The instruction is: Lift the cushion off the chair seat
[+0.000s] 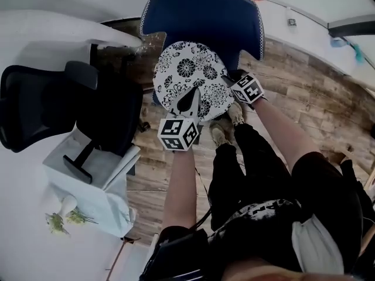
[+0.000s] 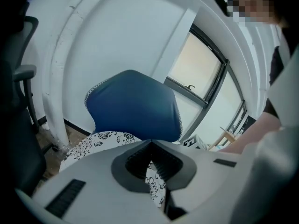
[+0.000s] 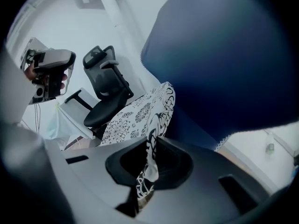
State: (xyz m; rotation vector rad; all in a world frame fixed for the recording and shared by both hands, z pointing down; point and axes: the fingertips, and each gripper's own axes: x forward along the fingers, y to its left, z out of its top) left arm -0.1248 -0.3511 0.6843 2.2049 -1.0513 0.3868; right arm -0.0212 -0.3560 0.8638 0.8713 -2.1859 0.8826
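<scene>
The round white cushion (image 1: 190,78) with a black flower print hangs tilted in front of the blue chair (image 1: 202,16), off its seat. My left gripper (image 1: 188,105) is shut on the cushion's near edge, and the printed cloth (image 2: 153,183) shows pinched between its jaws. On the cushion's right edge my right gripper (image 1: 230,82) is shut too, with a fold of the cushion (image 3: 148,164) squeezed between its jaws. The blue chair back (image 2: 135,104) rises just behind the cushion (image 2: 100,141). In the right gripper view the cushion (image 3: 140,115) stretches away toward the left gripper (image 3: 49,73).
A black office chair (image 1: 41,104) stands left of the blue one, close to the white desk (image 1: 35,34). A pale box with cloth (image 1: 96,180) sits on the wooden floor (image 1: 304,92). The person's shoes (image 1: 225,127) are under the cushion's near edge.
</scene>
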